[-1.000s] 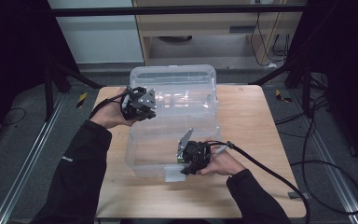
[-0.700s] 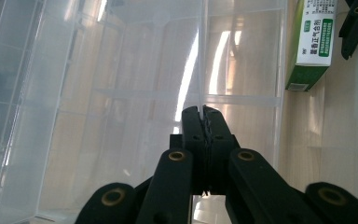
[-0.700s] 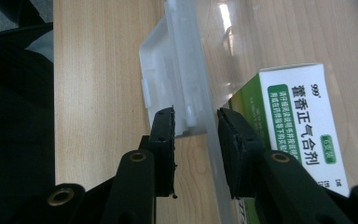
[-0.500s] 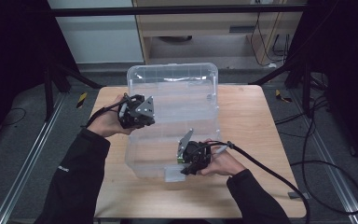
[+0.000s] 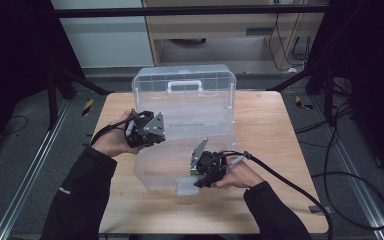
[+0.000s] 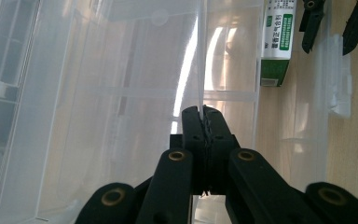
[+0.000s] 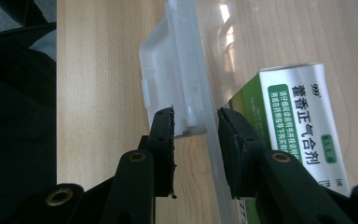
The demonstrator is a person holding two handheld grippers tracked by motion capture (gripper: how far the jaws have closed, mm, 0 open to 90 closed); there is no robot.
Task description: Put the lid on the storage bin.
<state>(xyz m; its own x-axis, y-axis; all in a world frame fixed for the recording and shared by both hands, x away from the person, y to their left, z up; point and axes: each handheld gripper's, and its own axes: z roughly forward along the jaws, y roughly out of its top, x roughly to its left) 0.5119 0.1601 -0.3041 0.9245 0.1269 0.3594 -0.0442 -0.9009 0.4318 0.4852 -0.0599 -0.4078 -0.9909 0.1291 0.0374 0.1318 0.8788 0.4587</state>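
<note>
On a wooden table (image 5: 280,130) stands a clear plastic storage box (image 5: 180,165) with its lid (image 5: 184,92) raised behind it, a white handle on the lid's top edge. From the high view, the left gripper (image 5: 156,135) reaches the box's left wall and the right gripper (image 5: 196,172) sits at the near front rim, but the jaws themselves are too small there to read.

The left gripper view settles it: the left gripper (image 6: 204,112) has its jaws pressed together on the thin edge of a clear wall of the box. Farther off it shows a green-and-white medicine carton (image 6: 276,42) inside the box.

The right gripper view shows the right gripper (image 7: 196,128) with its jaws partly parted, straddling the front wall beside the white latch (image 7: 168,84); a gap shows on each side. The medicine carton (image 7: 298,126) lies just inside that wall.
</note>
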